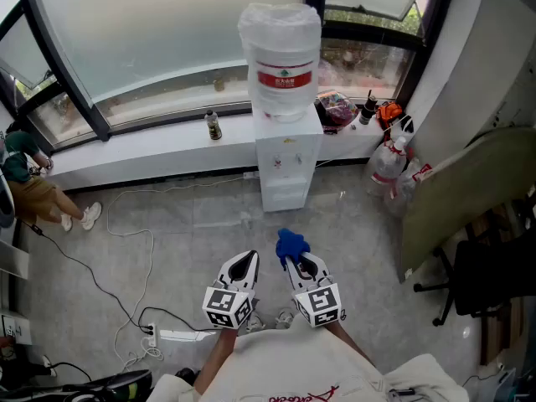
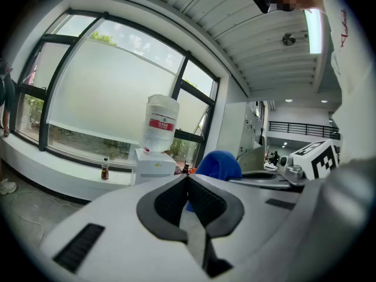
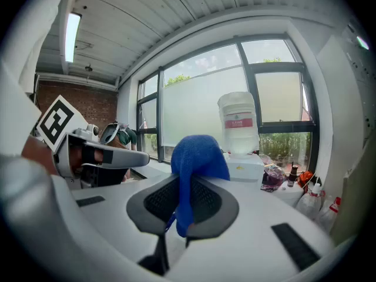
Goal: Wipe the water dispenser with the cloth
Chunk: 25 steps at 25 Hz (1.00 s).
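Head view: shows the water dispenser (image 1: 287, 162) against the window ledge, well apart from both grippers. Puts the blue cloth (image 1: 291, 243) bunched at the tip of the right gripper (image 1: 295, 262), with the left gripper (image 1: 245, 264) just beside it.

Left gripper view: shows jaws pressed together on nothing. Places the cloth beyond them to the right, not touching.

Right gripper view: shows jaws pinching the cloth through a fold, with a bunch standing above the pads and a short tail below. Looks soft, light and limp, so probably slips if held by an edge. Best gripped through a thick fold, leaving a loose wad free for the dispenser's hard, smooth casing.
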### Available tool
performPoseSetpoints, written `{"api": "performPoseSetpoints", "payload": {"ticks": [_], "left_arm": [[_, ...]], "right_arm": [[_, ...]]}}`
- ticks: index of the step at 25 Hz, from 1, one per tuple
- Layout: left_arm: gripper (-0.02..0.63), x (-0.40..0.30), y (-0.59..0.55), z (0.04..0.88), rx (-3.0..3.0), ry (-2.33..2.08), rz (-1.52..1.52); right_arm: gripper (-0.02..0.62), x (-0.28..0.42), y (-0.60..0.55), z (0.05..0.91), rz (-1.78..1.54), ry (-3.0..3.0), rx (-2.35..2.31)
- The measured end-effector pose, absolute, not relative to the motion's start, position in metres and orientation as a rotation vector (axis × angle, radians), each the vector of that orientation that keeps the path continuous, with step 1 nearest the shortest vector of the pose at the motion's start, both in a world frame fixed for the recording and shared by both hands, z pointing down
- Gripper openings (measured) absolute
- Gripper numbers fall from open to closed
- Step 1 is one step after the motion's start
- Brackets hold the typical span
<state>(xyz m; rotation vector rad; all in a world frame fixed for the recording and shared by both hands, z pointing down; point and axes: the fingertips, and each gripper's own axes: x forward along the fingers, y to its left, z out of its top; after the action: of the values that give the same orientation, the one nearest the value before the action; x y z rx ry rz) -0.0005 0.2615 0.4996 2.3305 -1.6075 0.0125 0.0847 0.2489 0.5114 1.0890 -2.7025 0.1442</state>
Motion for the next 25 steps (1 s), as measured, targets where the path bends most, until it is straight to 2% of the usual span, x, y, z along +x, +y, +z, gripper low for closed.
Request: {"api": "performPoseSetpoints", "payload": {"ticks": [25], "left_arm": [[0.012, 0.008, 0.268, 0.510, 2.253, -1.720, 0.031]], "right_arm": [[0.043, 0.116, 0.254, 0.525, 0.188, -2.734, 1.008]]}}
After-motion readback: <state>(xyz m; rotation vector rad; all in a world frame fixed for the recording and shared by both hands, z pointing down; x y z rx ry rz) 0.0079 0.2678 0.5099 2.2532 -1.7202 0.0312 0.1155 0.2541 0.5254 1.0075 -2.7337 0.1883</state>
